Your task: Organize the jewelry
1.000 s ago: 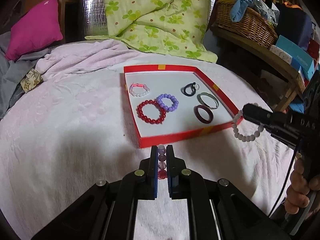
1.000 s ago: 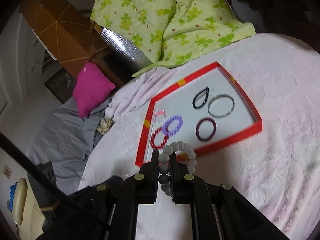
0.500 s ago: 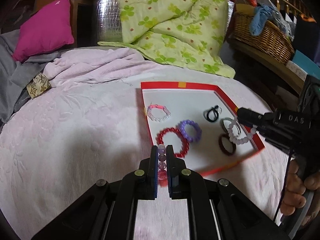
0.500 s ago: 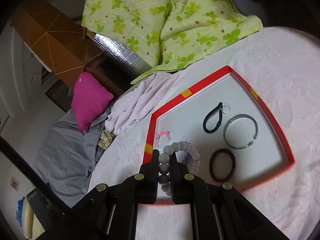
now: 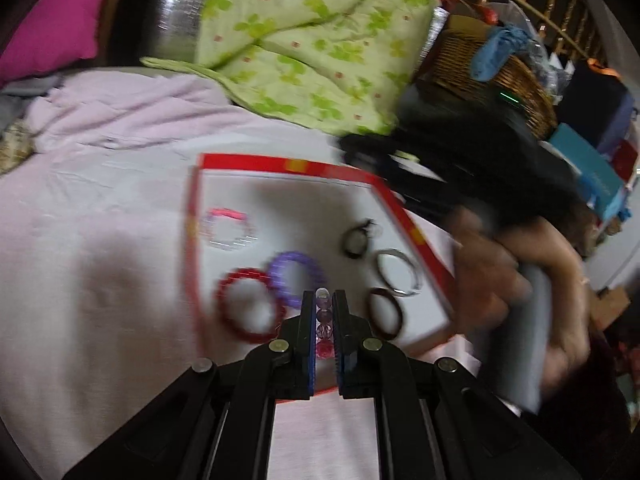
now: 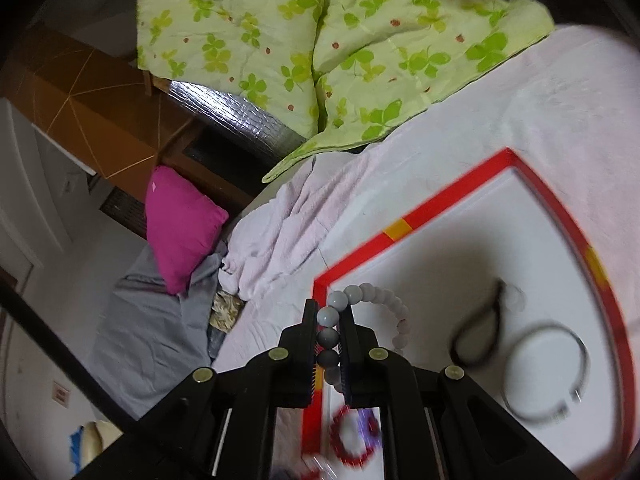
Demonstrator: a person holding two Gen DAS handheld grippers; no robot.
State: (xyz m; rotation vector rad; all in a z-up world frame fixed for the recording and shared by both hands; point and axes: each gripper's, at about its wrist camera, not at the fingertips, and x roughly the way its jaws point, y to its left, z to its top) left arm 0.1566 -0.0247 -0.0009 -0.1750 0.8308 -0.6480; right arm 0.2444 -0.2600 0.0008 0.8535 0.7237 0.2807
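Observation:
A red-rimmed tray (image 5: 288,166) with a white floor lies on the pale pink bedspread. In it are a pink-and-clear bracelet (image 5: 227,229), a red bead bracelet (image 5: 244,309), a purple bead bracelet (image 5: 295,276), a black loop (image 5: 356,240), a silver bangle (image 5: 398,272) and a dark maroon bangle (image 5: 385,313). My left gripper (image 5: 323,300) is shut on a pink and purple bead bracelet (image 5: 323,328), over the tray's near side. My right gripper (image 6: 329,312) is shut on a white bead bracelet (image 6: 372,300), above the tray's (image 6: 440,200) left part. The black loop (image 6: 478,334) and silver bangle (image 6: 544,368) lie to its right.
A green flowered quilt (image 5: 320,40) lies behind the tray, with a magenta pillow (image 6: 180,224) and grey cloth at the bed's left. A wicker basket (image 5: 488,76) and boxes stand on a shelf at the right. A person's hand (image 5: 504,280) holds the right gripper over the tray's right rim.
Both grippers have moved forward over the tray, each still holding its bracelet. The right gripper and its hand came in from the right side to above the tray.

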